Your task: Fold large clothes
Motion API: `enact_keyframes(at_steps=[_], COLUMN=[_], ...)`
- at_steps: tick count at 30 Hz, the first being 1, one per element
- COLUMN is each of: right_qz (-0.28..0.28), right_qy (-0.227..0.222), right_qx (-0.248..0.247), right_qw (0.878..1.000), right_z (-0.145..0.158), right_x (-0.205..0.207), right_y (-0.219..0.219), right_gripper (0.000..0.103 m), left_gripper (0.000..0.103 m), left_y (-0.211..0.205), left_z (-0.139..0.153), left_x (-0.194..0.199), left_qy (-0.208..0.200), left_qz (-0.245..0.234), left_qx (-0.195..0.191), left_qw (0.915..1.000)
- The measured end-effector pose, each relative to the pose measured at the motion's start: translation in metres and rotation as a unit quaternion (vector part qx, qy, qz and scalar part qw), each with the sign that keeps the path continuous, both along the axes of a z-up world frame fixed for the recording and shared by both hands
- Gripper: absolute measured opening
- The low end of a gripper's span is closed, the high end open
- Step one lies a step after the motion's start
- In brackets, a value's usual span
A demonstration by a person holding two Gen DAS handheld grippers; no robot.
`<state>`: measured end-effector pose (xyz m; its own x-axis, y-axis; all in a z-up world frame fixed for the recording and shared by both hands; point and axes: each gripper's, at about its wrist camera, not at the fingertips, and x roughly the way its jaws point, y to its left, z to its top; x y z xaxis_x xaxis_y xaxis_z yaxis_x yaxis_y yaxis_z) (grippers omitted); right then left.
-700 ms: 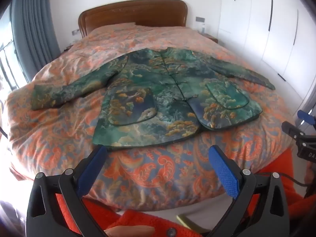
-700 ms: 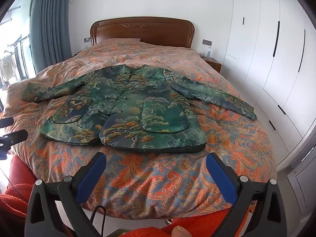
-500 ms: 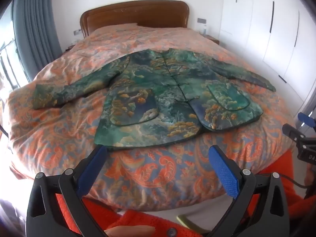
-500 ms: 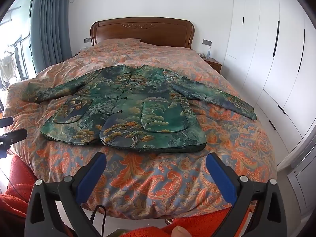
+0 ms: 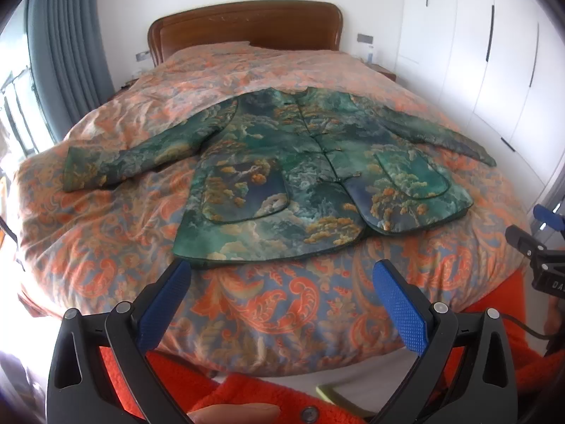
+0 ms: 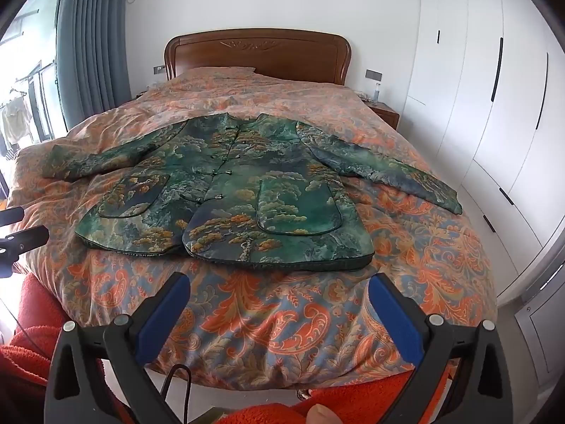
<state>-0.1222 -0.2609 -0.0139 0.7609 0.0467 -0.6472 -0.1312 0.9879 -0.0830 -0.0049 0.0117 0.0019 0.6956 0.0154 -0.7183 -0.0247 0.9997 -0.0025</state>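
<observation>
Silky-sheened brocade jacket [image 6: 226, 190] on a matt, perhaps cotton, duvet [image 6: 282, 318]; glossy carved wooden headboard [image 6: 257, 51].

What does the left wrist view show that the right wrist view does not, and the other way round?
Only the left wrist view shows the right gripper at its right edge. Only the right wrist view shows the carved headboard in full, the nightstand, and the left gripper at its left edge. Both show the green jacket spread flat, buttoned, sleeves out, on the orange patterned bedspread, with each camera's own blue-padded jaws wide open and empty.
</observation>
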Motion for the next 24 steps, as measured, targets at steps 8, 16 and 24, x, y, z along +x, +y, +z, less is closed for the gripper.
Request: enact_keyframes(at_steps=[8, 16, 24], right_qz=[0.002, 0.003, 0.005], right_qy=[0.0, 0.007, 0.007], right_qx=[0.0, 0.003, 0.003], right_qw=[1.0, 1.0, 1.0], right_z=[0.0017, -0.0025, -0.0034], right_x=[-0.0018, -0.0012, -0.0017], right_y=[0.0025, 0.0027, 0.0046], right_gripper=[0.103, 0.103, 0.103], left_gripper=[0.102, 0.102, 0.102], left_y=[0.0017, 0.0041, 0.0013], left_z=[0.0, 0.0022, 0.0], left_x=[-0.0011, -0.003, -0.0024], left_qy=[0.0, -0.001, 0.002], left_qz=[0.0, -0.001, 0.001], left_qx=[0.001, 0.0, -0.001], left_qw=[1.0, 1.0, 1.0])
